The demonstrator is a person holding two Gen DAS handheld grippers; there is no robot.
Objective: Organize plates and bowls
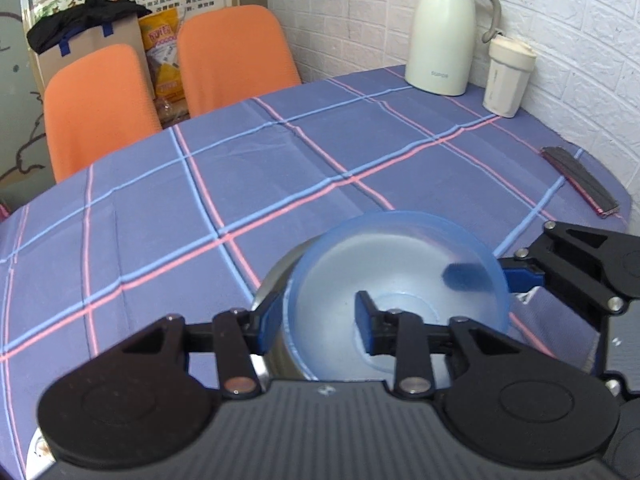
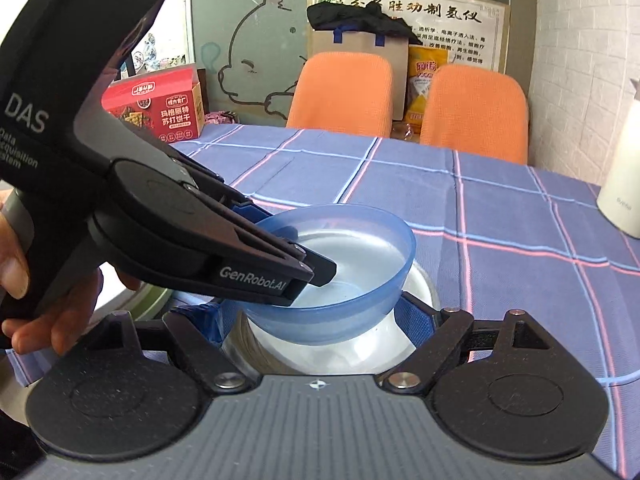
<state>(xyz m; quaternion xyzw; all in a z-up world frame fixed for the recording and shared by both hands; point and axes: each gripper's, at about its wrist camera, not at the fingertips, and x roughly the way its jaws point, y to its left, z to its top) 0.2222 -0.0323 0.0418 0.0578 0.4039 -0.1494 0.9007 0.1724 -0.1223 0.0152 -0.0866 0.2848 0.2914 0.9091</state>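
Note:
A translucent blue bowl (image 1: 400, 276) (image 2: 360, 248) is held over a steel bowl (image 1: 276, 284) (image 2: 416, 296) on the checked tablecloth. My left gripper (image 1: 316, 320) (image 2: 296, 256) is shut on the blue bowl's near rim, one finger inside the bowl and one outside. My right gripper (image 2: 320, 320) (image 1: 488, 276) straddles the steel bowl, its blue pads on either side of it. I cannot tell if the pads press the steel bowl. In the left wrist view its one pad shows through the blue bowl's far wall.
A cream thermos jug (image 1: 444, 32) and a lidded cup (image 1: 508, 76) stand at the table's far right by the brick wall. A dark flat strip (image 1: 580, 180) lies near the right edge. Two orange chairs (image 1: 160, 80) stand behind the table. A red cracker box (image 2: 156, 104) sits at far left.

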